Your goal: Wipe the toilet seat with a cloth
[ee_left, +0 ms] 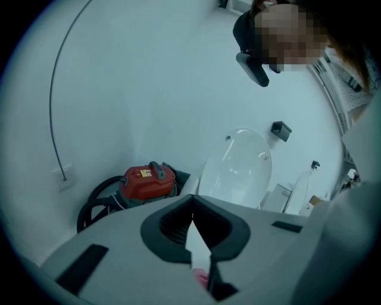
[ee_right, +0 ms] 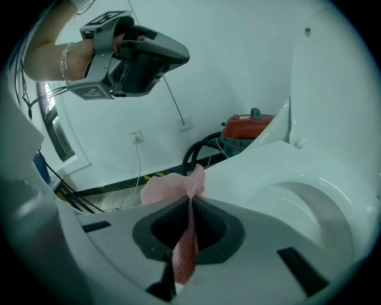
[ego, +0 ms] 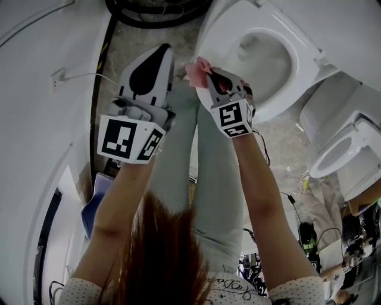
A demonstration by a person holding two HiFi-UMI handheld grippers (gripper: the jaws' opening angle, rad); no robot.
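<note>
My right gripper (ego: 209, 75) (ee_right: 190, 201) is shut on a pink cloth (ego: 195, 70) (ee_right: 165, 187), which bunches out past the jaw tips. It hangs just off the near left edge of the white toilet seat (ego: 221, 28) (ee_right: 280, 170), and I cannot tell whether the cloth touches the seat. The lid (ee_right: 324, 89) stands upright behind the bowl. My left gripper (ego: 165, 53) (ee_left: 191, 205) (ee_right: 187, 58) is raised to the left of the cloth with its jaws together and nothing between them. It points at the wall and the lid (ee_left: 238, 167).
A red vacuum cleaner (ee_left: 147, 180) (ee_right: 247, 126) with a black hose (ego: 155, 12) sits by the wall left of the toilet. A second toilet (ego: 339, 152) stands at the right. A wall socket (ego: 59, 76) with a cable is at the left. The person's legs (ego: 205, 173) are below the grippers.
</note>
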